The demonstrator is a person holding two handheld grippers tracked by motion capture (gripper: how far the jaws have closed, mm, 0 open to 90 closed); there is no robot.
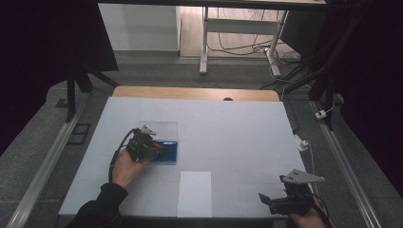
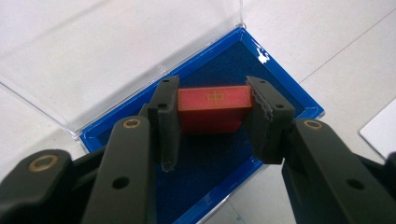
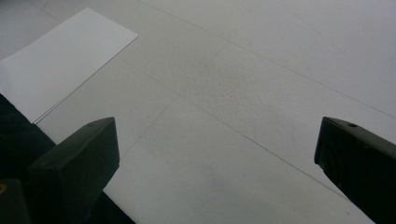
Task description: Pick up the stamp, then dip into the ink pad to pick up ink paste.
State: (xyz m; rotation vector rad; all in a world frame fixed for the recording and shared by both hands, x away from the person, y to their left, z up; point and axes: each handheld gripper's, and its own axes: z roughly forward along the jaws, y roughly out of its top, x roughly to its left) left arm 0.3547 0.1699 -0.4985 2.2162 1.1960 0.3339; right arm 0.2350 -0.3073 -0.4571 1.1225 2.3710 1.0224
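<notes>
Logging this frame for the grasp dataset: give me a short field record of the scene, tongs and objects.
work surface: white table
case: blue-lined case, clear lid open and lying flat behind it
held item: red block with a small gold mark on top, over the blue lining
left tongs: shut on the red block, one pad on each end
right tongs: open, nothing between the jaws, over bare table
other: white sheet of paper near the table's front edge
</notes>
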